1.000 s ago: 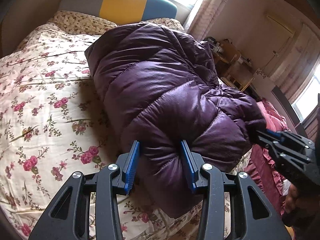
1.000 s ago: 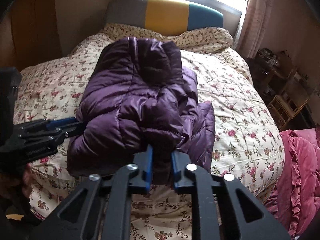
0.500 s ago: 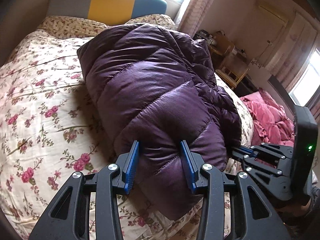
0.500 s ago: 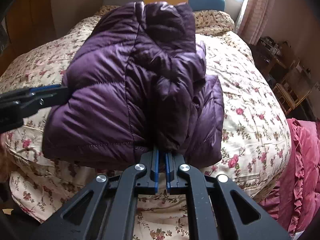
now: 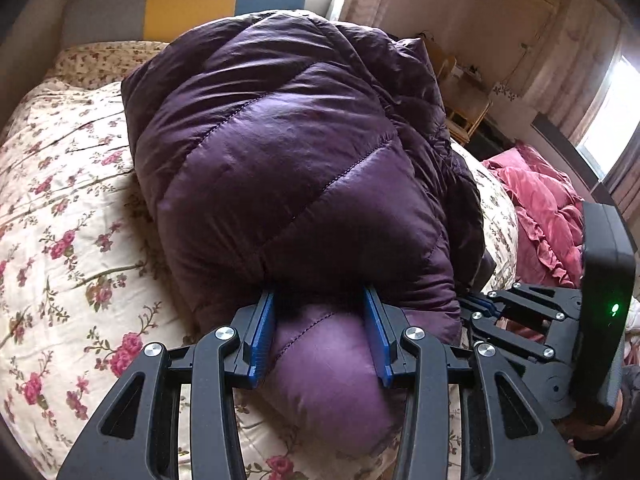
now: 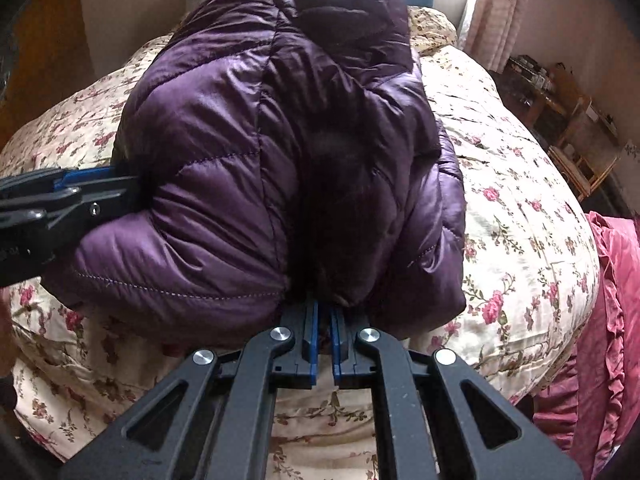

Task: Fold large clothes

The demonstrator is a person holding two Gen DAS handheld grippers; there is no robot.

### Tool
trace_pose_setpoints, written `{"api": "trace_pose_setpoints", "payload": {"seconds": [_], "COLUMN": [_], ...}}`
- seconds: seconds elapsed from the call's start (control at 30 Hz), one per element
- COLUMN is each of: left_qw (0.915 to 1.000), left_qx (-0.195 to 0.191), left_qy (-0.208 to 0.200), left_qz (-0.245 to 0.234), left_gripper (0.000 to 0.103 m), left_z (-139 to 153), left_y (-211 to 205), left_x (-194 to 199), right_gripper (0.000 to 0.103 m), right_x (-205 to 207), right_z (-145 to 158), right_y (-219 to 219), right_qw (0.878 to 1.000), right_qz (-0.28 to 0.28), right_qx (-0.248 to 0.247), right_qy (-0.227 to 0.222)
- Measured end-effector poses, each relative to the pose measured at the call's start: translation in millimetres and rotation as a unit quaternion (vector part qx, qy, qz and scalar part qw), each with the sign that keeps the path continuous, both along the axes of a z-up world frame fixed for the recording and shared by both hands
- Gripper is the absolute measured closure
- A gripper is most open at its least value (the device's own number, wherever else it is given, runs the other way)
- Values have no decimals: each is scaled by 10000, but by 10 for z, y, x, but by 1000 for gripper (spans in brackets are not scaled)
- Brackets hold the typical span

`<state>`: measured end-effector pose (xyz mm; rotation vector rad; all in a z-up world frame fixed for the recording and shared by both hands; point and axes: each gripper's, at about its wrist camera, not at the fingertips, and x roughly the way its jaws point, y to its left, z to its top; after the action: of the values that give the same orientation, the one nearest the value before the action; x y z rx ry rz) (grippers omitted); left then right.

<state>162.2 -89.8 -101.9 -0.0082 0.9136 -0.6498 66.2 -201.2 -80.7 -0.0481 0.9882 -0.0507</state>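
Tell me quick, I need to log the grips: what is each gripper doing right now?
Left gripper: closed on a thick fold of the purple puffer jacket.
Right gripper: shut tight on the jacket's dark edge.

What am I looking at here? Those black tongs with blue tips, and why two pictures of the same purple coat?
No robot: a person holds a two-finger gripper in each hand, each carrying its own camera, hence two pictures. The left gripper clamps a thick fold of the purple puffer jacket. The right gripper is pinched nearly shut on the jacket's near edge. The folded jacket lies on a bed with a floral quilt. A red blanket lies beside the bed.
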Motion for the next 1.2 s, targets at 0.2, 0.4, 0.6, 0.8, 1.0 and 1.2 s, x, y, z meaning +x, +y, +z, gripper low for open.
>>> {"api": "trace_pose_setpoints", "payload": {"seconds": [0.2, 0.4, 0.6, 0.8, 1.0, 1.2], "left_qw": [9999, 9997, 9993, 9991, 9987, 9971], "left_qx": [-115, -207, -303, -338, -426, -524], "left_qy": [5, -33, -61, -119, -150, -247], "left_qz": [87, 154, 230, 222, 237, 483], "left_gripper": [61, 61, 61, 62, 61, 61], "left_z": [62, 138, 201, 266, 329, 440], "left_y": [59, 147, 219, 262, 329, 473], "left_x": [-34, -53, -75, -91, -74, 9], "right_gripper": [84, 62, 62, 62, 68, 71], "right_x": [-85, -199, -162, 131, 273, 273], "right_z": [230, 583, 859, 927, 715, 507], "right_y": [9, -44, 54, 164, 65, -62], "right_qw": [9998, 9990, 9971, 9954, 9964, 9971], "right_qz": [-119, -254, -273, -334, -469, -581], "right_qx": [-130, -162, -86, -159, -404, -377], "right_qy": [-44, -321, -705, -881, -574, -323]}}
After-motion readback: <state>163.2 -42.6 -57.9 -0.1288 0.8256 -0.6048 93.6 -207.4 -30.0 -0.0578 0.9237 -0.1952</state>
